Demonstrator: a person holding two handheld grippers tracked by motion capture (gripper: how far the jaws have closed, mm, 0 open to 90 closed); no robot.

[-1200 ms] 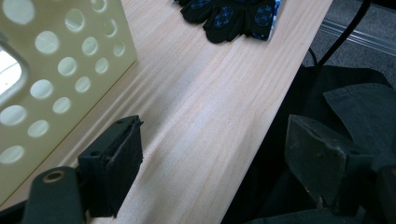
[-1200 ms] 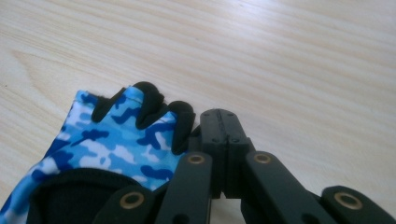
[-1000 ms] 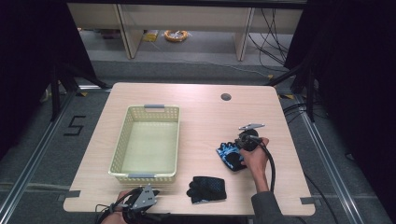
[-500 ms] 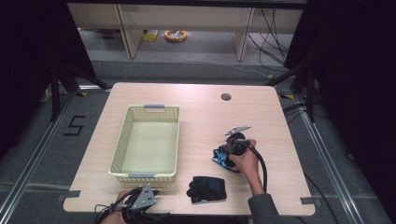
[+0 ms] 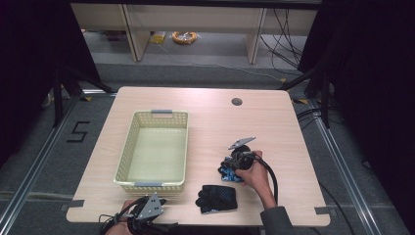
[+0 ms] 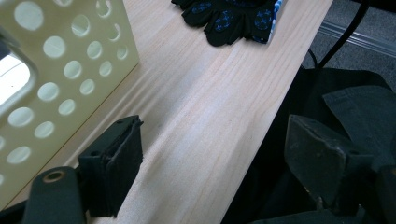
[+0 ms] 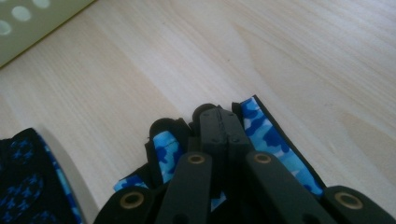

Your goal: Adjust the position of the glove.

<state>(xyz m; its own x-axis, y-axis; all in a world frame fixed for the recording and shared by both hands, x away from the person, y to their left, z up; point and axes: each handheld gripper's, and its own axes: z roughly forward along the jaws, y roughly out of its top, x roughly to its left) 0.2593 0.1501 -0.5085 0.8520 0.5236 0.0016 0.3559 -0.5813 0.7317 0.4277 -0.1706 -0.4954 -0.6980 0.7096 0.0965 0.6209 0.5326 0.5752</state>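
Right gripper (image 5: 230, 169) clamps a blue camouflage glove (image 7: 261, 128)
Right of centre in the high view; left gripper (image 6: 210, 163) gapes empty at the table (image 5: 205, 105) bottom edge, beside the basket (image 5: 126, 161).

One sign can be read: a black "5" (image 5: 78, 131) marked on the grey floor (image 5: 44, 161) left of the worktop (image 5: 215, 105) (drawn in blocky strokes). Nothing else carries legible writing.

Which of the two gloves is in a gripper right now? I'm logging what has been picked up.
The blue-camouflage glove, right of the basket: the right gripper is shut on it. The other glove lies free near the table's front edge.
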